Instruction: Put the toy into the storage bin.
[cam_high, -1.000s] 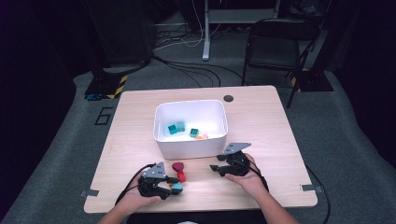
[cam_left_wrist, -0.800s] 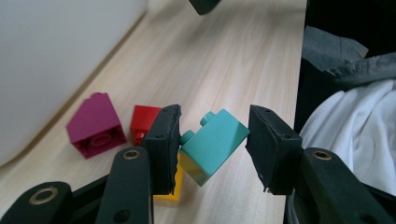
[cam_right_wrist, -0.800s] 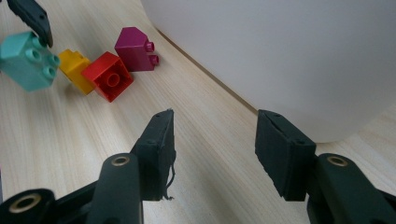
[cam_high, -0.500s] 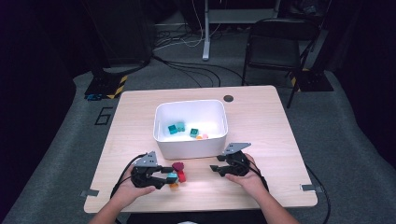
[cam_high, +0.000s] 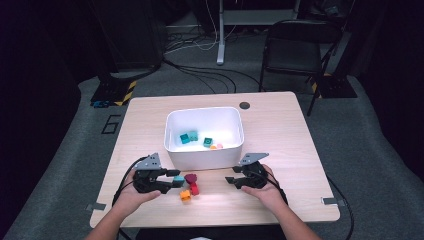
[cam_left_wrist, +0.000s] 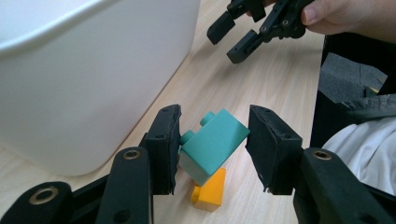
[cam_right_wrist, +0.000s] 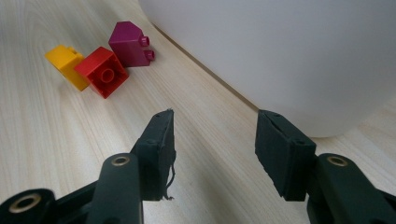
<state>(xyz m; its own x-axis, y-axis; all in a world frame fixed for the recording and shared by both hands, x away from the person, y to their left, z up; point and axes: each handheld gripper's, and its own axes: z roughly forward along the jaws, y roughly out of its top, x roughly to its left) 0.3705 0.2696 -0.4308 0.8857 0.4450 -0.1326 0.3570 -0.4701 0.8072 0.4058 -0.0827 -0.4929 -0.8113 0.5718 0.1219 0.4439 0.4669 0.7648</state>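
Note:
My left gripper (cam_high: 172, 178) (cam_left_wrist: 212, 144) is shut on a teal brick (cam_left_wrist: 212, 145) (cam_high: 178, 179), held tilted a little above the table just in front of the white bin (cam_high: 205, 150) (cam_left_wrist: 70, 70). Under it lies an orange brick (cam_left_wrist: 210, 191) (cam_high: 185, 195). A red brick (cam_high: 194, 188) (cam_right_wrist: 102, 71) and a magenta brick (cam_high: 190, 178) (cam_right_wrist: 129, 44) lie beside the orange brick (cam_right_wrist: 65, 60). My right gripper (cam_high: 231, 180) (cam_right_wrist: 212, 140) rests open near the bin's front right corner, with nothing between its fingers. It also shows far off as the right gripper (cam_left_wrist: 231, 39) in the left gripper view.
Inside the bin lie two teal bricks (cam_high: 188, 136), a green brick (cam_high: 207, 142) and small orange and pink pieces (cam_high: 216, 146). A round black grommet (cam_high: 244, 105) sits in the table (cam_high: 280, 135) behind the bin. A folding chair (cam_high: 295, 50) stands beyond the table.
My left gripper has risen off the table with the teal brick and moved left, away from the red and magenta bricks. The right gripper has stayed in place.

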